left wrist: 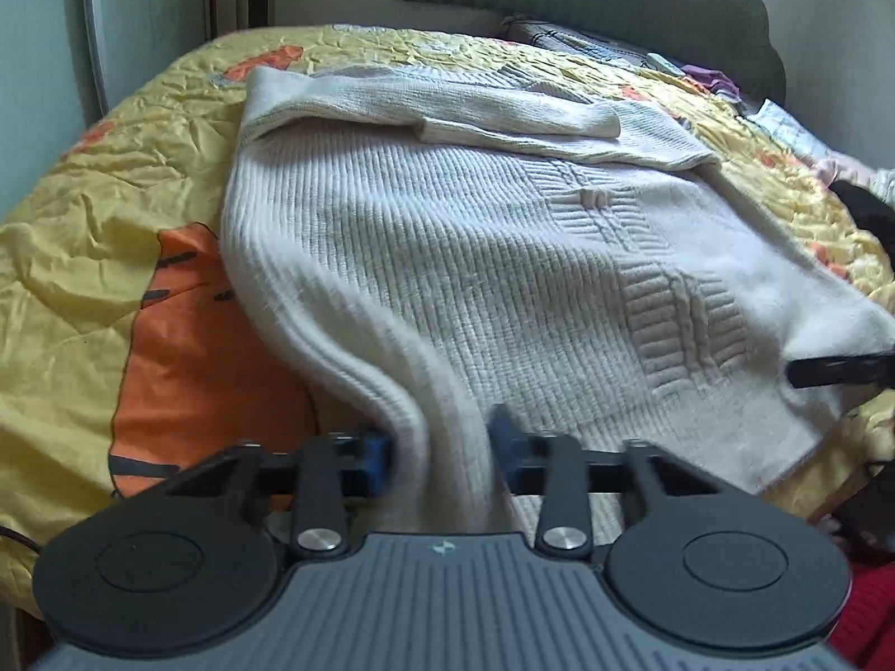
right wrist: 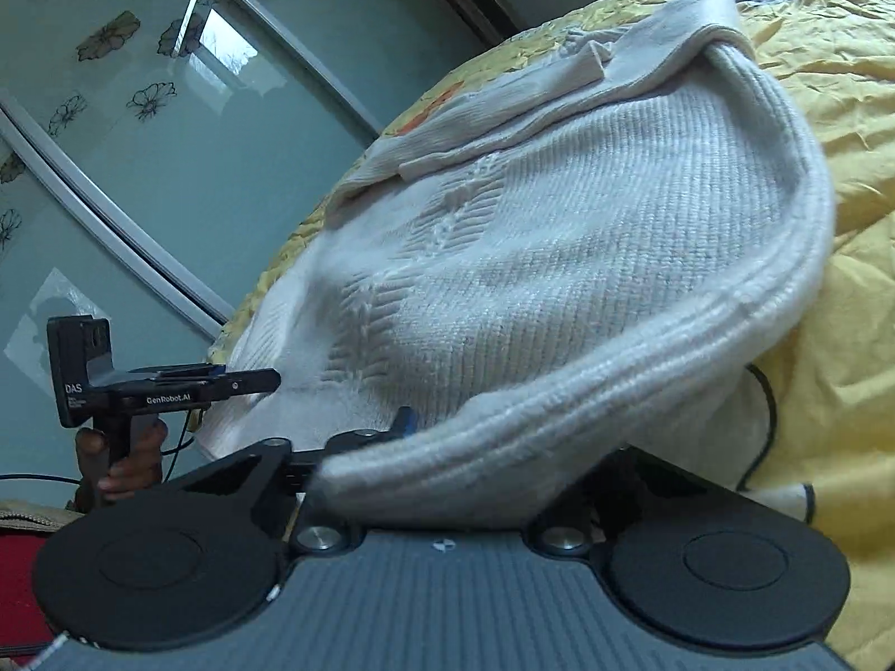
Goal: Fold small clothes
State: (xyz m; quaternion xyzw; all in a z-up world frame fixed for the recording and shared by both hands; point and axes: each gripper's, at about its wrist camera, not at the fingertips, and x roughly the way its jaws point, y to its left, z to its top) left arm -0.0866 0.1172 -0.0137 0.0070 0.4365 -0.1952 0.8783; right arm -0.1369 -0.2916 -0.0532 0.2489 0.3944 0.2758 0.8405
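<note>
A white sweater [left wrist: 447, 235] lies on the yellow bed [left wrist: 84, 257], sleeves folded across its far part. The left gripper [left wrist: 439, 456] jaws pinch the near hem; the right gripper [right wrist: 447, 447] jaws, hidden by knit, cannot be judged.

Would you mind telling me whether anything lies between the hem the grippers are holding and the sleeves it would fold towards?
Nothing visible does. The left gripper and right gripper hold the sweater at its near hem; only bare knit lies before the folded sleeves.

Cream ribbed knit sweater [left wrist: 447, 257], sleeves folded across, hem lifted
</note>
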